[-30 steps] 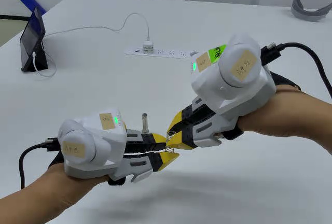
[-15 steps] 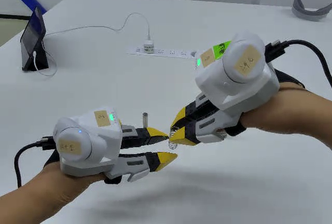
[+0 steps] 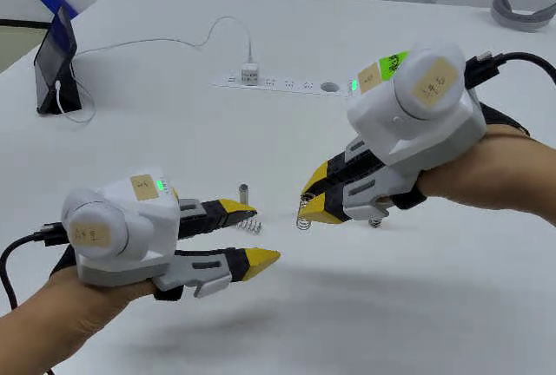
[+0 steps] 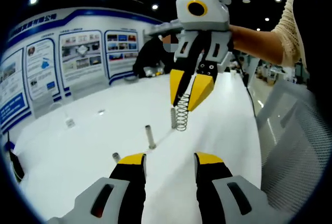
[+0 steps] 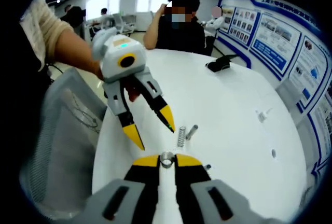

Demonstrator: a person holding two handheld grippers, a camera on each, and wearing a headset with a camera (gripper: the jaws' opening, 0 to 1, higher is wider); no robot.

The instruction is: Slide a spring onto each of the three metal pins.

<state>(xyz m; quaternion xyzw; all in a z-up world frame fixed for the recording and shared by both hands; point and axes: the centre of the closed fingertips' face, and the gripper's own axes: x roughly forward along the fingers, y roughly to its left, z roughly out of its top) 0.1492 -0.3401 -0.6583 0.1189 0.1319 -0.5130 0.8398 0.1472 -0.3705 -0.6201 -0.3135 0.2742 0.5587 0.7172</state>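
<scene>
— Metal pin (image 3: 244, 194), upright on the white table (image 3: 434, 305): take it as your reference. Where do your grippers stand?

— Your right gripper (image 3: 314, 208), to the right of the pin, is clenched on a spring (image 3: 303, 217) that hangs from its yellow tips. Your left gripper (image 3: 252, 234), nearer to you than the pin, is released, jaws apart. A second spring (image 3: 249, 225) lies flat on the table just beside the pin's base.

shiny metal wire spring (image 3: 303, 217), smooth grey metal pin (image 3: 244, 194), smooth matt white table (image 3: 156, 149)
</scene>
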